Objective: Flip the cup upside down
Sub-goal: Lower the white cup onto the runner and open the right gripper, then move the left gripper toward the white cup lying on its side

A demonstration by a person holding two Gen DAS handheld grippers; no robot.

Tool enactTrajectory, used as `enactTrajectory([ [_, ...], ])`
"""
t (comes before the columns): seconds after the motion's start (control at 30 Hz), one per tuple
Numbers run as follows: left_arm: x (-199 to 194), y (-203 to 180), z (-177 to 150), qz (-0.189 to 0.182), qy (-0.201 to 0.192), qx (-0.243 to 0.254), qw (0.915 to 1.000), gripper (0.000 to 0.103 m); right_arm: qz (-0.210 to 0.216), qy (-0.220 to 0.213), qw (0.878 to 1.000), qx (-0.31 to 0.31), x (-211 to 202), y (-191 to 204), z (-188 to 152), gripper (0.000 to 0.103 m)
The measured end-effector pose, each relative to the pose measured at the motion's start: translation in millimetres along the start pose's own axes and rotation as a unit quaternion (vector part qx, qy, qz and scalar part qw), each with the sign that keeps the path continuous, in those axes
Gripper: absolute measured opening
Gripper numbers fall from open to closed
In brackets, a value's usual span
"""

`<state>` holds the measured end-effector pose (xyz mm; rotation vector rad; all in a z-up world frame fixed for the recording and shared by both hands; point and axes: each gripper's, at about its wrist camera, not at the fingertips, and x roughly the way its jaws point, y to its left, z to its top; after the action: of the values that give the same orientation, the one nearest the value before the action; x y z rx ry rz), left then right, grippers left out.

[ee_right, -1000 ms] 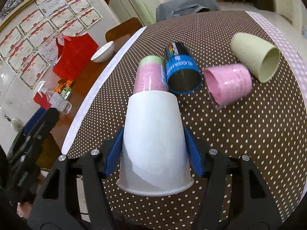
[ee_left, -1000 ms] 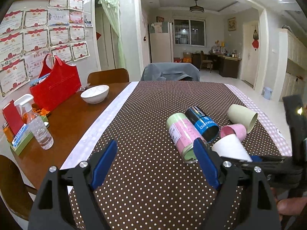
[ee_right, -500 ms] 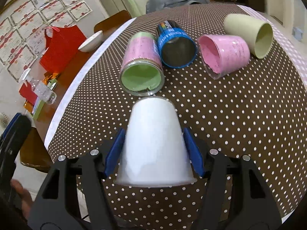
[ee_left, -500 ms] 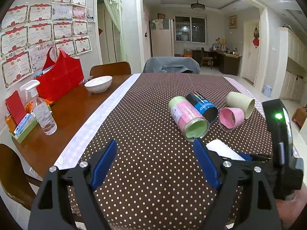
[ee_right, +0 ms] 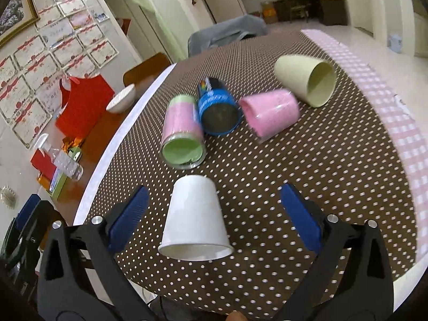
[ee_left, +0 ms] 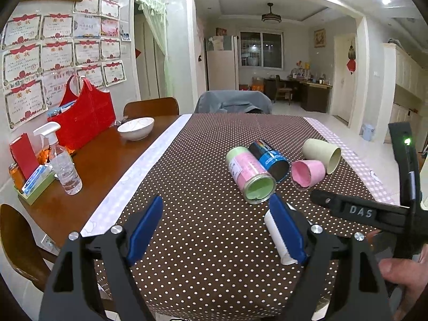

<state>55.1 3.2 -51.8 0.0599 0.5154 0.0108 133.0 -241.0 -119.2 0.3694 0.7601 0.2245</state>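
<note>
Right gripper (ee_right: 214,216) stood wide open, blue pads clear of the white paper cup (ee_right: 194,220) on both sides, holding nothing. The cup sat rim-down on the dotted tablecloth (ee_right: 307,160), base up, between the fingers but touching neither. Its lower rim was partly lost against the gripper frame. In the left wrist view only a sliver of the cup (ee_left: 276,236) showed; the rest hid behind the left gripper's right pad.

Left gripper (ee_left: 215,227) was also spread wide with nothing between the fingers, hanging over bare cloth just left of the cup.

Beyond the cup, four containers lay on their sides: pink-and-green can (ee_right: 182,131) nearest, mouth toward the cup; blue can (ee_right: 218,107) touching its right side; pink cup (ee_right: 270,112) right of that, motion-blurred; cream cup (ee_right: 307,79) farthest right. Whether pink and cream touched, I couldn't tell.

Far left of the cup, off the cloth: white bowl (ee_left: 136,128), red bag (ee_left: 83,119), spray bottle (ee_left: 62,165). Blue can's label was unreadable.
</note>
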Motion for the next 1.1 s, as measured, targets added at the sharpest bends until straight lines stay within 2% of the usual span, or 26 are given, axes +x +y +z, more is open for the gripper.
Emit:
enactTrajectory([
  [0.27,-19.6,-1.1,6.5,-0.001,-0.022,-0.001,0.9998,0.081,-0.011,-0.072,0.997,-0.023,-40.5,11.3,4.1,0.097],
  [0.5,-32.1,-0.7,10.5,-0.003,-0.035,-0.002,0.9994,0.081,-0.017,-0.118,0.991,-0.053,-67.5,26.8,3.3,0.097],
  [0.9,-41.4,-2.1,10.0,-0.007,-0.039,-0.006,0.9992,0.081,-0.025,-0.213,0.972,-0.092,-117.9,37.2,-7.6,0.097],
  [1.1,-46.3,-4.6,9.3,-0.009,-0.044,-0.007,0.9990,0.081,-0.025,-0.236,0.967,-0.098,-128.9,36.4,-12.9,0.097],
])
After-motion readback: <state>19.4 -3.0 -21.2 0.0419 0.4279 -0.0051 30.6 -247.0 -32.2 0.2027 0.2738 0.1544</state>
